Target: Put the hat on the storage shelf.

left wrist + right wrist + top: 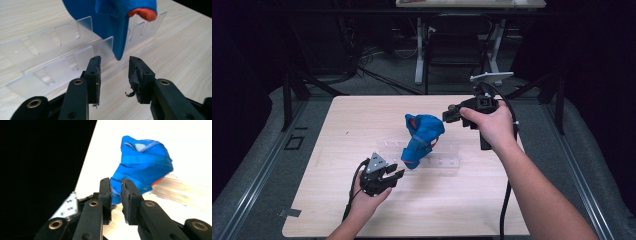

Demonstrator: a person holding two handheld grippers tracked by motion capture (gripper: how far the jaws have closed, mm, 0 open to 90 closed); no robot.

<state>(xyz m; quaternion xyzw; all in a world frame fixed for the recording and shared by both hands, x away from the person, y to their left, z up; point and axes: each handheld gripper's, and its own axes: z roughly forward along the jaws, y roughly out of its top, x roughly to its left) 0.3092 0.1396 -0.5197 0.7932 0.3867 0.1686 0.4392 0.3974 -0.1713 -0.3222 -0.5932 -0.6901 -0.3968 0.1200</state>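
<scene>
Table (337, 200): 1 | blue cloth (423, 137): 1 | clear rack (447, 161): 1 | tools: 2

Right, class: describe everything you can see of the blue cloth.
The blue cloth is a soft, bunched fabric with darker bands, a mesh patch and an orange-red lining at its edge. It stands heaped on the clear rack mid-table, one corner hanging down over a divider. Neither gripper touches it.

bench (362, 215): pale wood-grain top, under everything | floor (257, 170): grey, around the bench, dark rails at both sides | second desk (462, 4): far back, white legs | chair (454, 47): dark, under that desk | cables (372, 70): loose on floor behind
</scene>
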